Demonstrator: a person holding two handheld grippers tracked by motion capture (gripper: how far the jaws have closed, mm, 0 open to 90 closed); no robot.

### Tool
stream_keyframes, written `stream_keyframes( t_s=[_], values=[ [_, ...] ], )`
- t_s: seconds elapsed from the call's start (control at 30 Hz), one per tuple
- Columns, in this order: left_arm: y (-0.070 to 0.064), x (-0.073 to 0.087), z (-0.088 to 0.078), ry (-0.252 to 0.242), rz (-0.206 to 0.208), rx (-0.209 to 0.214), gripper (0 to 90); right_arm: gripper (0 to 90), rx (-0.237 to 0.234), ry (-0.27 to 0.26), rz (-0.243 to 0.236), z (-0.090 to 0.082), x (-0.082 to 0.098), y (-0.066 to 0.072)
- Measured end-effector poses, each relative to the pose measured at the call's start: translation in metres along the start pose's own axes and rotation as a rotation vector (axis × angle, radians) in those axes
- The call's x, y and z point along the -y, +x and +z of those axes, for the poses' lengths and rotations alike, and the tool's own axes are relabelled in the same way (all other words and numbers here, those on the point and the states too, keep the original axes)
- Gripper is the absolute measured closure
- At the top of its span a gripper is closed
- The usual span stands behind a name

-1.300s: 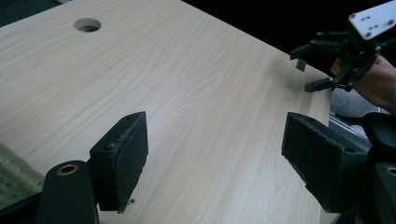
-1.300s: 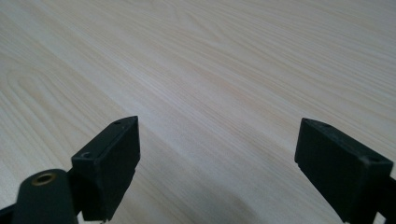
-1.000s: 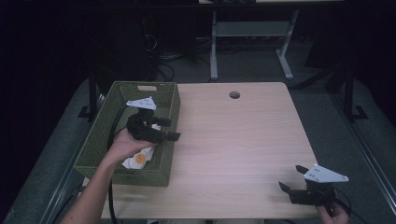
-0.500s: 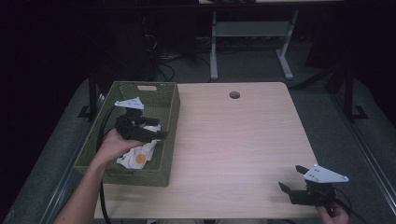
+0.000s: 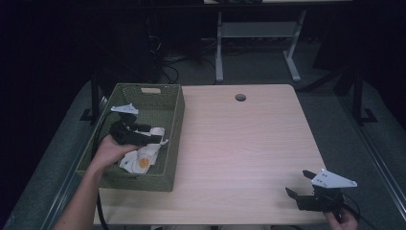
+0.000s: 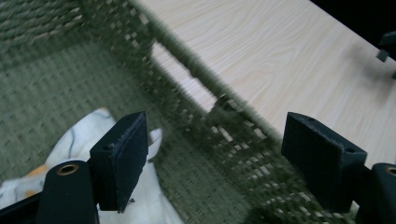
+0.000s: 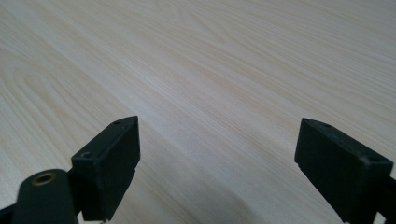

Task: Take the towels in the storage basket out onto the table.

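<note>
At the table's left edge, the person's left hand point(image 5: 109, 149) holds the left gripper point(image 5: 154, 139) down inside a green woven basket point(image 5: 173, 125), its jaws spread wide and gripping nothing. In the left gripper view one jaw stands over a crumpled white cloth point(image 6: 77, 135) with orange marks; the other sits near the basket's right wall. The cloth point(image 5: 142, 154) lies bunched on the basket floor toward the near right corner, its long axis running roughly near to far, just under the gripper. The basket walls hem the gripper in on all sides, with room only upward. Half a second ago the gripper sat farther left and higher in the basket; it has since come right and down onto the cloth. To the right, the pale wooden table point(image 5: 239, 143) lies open as far as its near right corner, where the right gripper point(image 5: 298, 184) rests unmoved, jaws spread wide over bare wood, close to the near edge.
</note>
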State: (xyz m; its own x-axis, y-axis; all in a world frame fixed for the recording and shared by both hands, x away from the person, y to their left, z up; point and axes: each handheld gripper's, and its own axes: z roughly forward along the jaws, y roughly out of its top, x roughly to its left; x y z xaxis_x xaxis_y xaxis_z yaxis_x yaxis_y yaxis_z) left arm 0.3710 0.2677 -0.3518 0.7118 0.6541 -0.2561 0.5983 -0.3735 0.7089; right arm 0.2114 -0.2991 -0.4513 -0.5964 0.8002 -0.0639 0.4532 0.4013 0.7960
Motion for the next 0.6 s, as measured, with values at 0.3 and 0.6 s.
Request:
stream_keyframes(
  t_s=[0.3, 0.6],
  values=[
    [0.015, 0.013, 0.010, 0.072, -0.037, -0.056, 24.3, 13.8, -0.006, -0.003, -0.003, 0.001, 0.000, 0.000],
    [0.035, 0.023, 0.014, 0.144, -0.133, -0.126, 24.4, 13.9, -0.014, -0.005, 0.006, 0.000, -0.001, 0.003]
  ],
)
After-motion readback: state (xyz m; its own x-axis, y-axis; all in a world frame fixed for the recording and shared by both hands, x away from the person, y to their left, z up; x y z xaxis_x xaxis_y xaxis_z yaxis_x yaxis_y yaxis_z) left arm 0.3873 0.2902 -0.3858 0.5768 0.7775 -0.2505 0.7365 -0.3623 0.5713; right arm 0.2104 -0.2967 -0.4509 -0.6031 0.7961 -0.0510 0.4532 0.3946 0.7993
